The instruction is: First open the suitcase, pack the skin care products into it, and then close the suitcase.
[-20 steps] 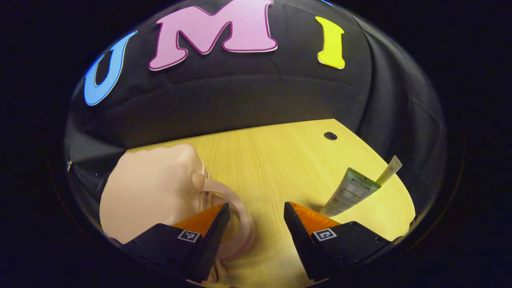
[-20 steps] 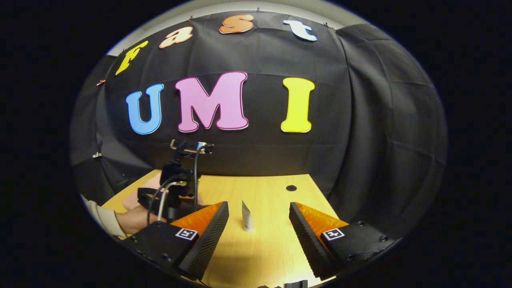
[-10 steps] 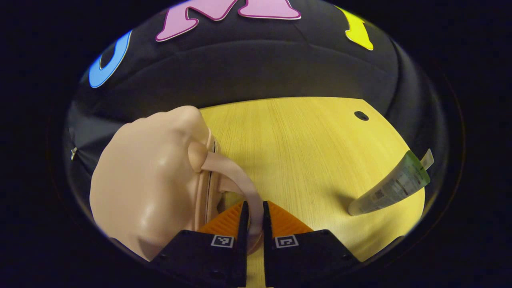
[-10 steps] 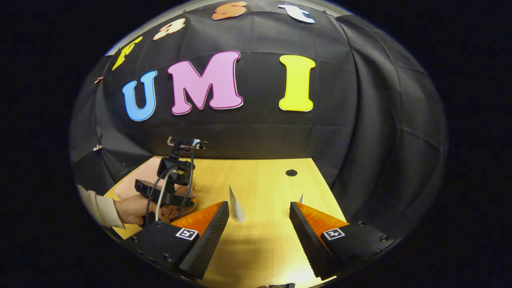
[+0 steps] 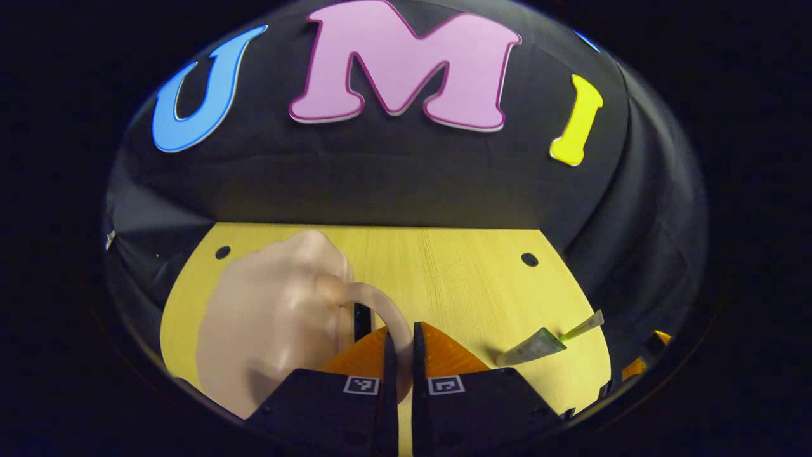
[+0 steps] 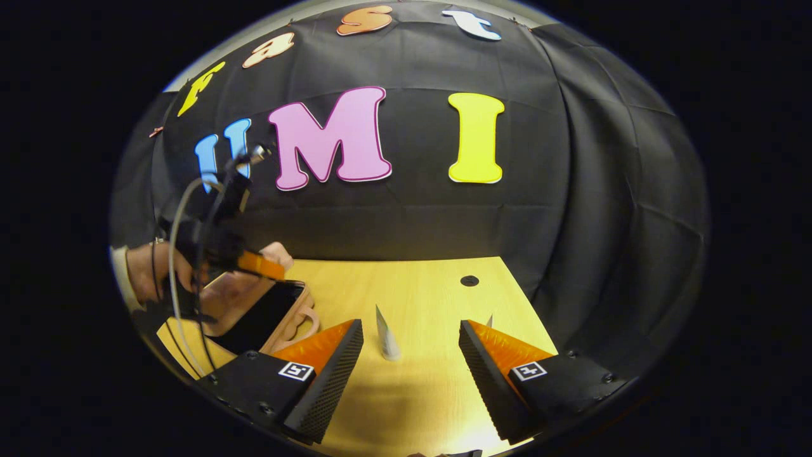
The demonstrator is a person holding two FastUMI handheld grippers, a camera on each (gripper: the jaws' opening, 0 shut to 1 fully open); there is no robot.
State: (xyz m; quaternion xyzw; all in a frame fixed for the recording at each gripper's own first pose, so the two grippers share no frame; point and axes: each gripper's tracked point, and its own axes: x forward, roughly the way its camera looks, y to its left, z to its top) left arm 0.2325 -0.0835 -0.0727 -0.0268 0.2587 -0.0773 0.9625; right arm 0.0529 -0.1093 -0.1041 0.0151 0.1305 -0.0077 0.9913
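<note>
In the left gripper view a pale pink suitcase (image 5: 273,317) lies at the left, and my left gripper (image 5: 401,336) is shut on its looped handle (image 5: 380,301). From the right gripper view the lid (image 6: 231,295) is raised and a dark inside (image 6: 263,317) shows, with the left gripper (image 6: 257,264) and a hand (image 6: 146,279) at its top edge. A skin care tube (image 6: 385,333) stands upright on its cap between and beyond the fingers of my open right gripper (image 6: 410,327). The left gripper view has that tube (image 5: 530,348) at the right.
The yellow wooden table (image 6: 431,381) has small dark holes (image 5: 529,259) near its back edge. A thin pale item (image 6: 489,320) pokes up beside my right gripper's right finger. Cables (image 6: 184,209) hang from the left gripper. Black cloth walls close the back and right.
My left gripper shut on the suitcase handle and rose, lifting the lid so the dark inside shows. The right gripper stayed open and hardly moved.
</note>
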